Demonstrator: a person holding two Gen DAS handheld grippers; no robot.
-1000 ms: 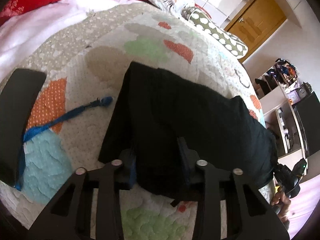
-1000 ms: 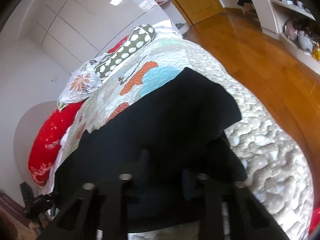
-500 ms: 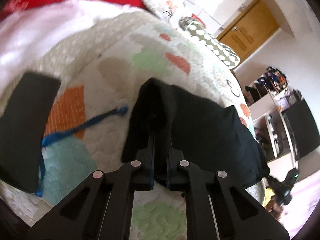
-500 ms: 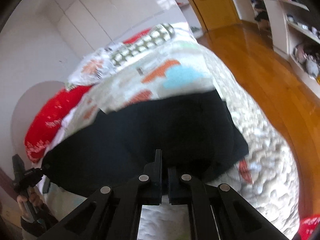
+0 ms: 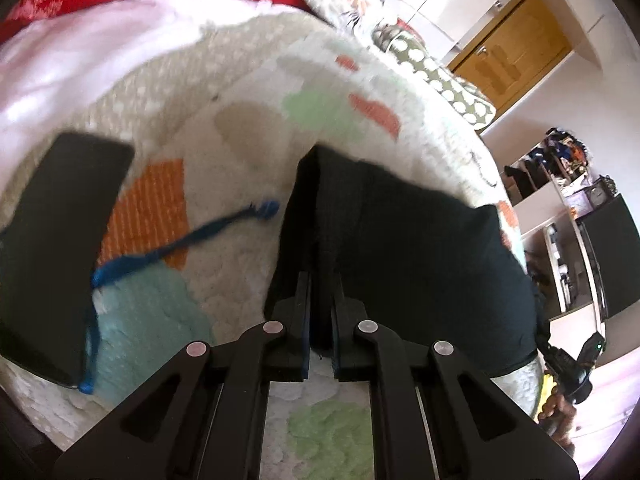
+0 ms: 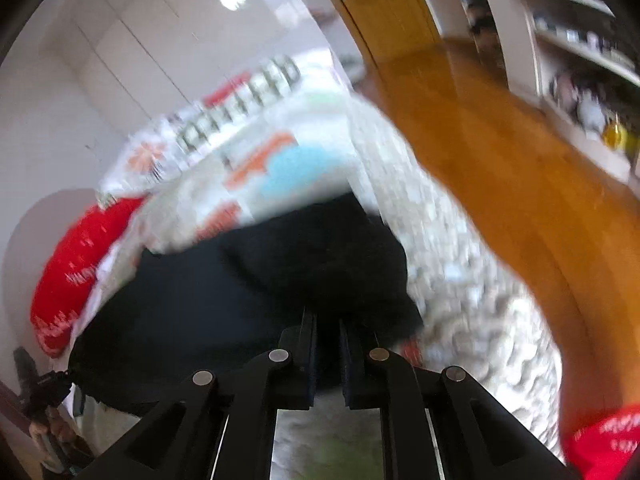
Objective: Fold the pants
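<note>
Each claw, the left claw and the right claw, is pinched tight on the near edge of the black pants on the bed, likely to lift and fold it away

Left tongs: matte black plastic, two flat fingers w/ blue pads on the inner faces. Each finger is carried by a pair of angled black link bars; four round silver rivets sit at the pivots, two per side. Near the lens the frame widens into black struts w/ triangular cut-outs, plus thin pale rails between them. Right tongs: same build — black fingers, dark blue inner pads, four silver rivets, cut-out struts, pale rails; view is motion-blurred. Seen from the left cam at far right, the right unit looks black and chunky w/ a small green light.
</note>
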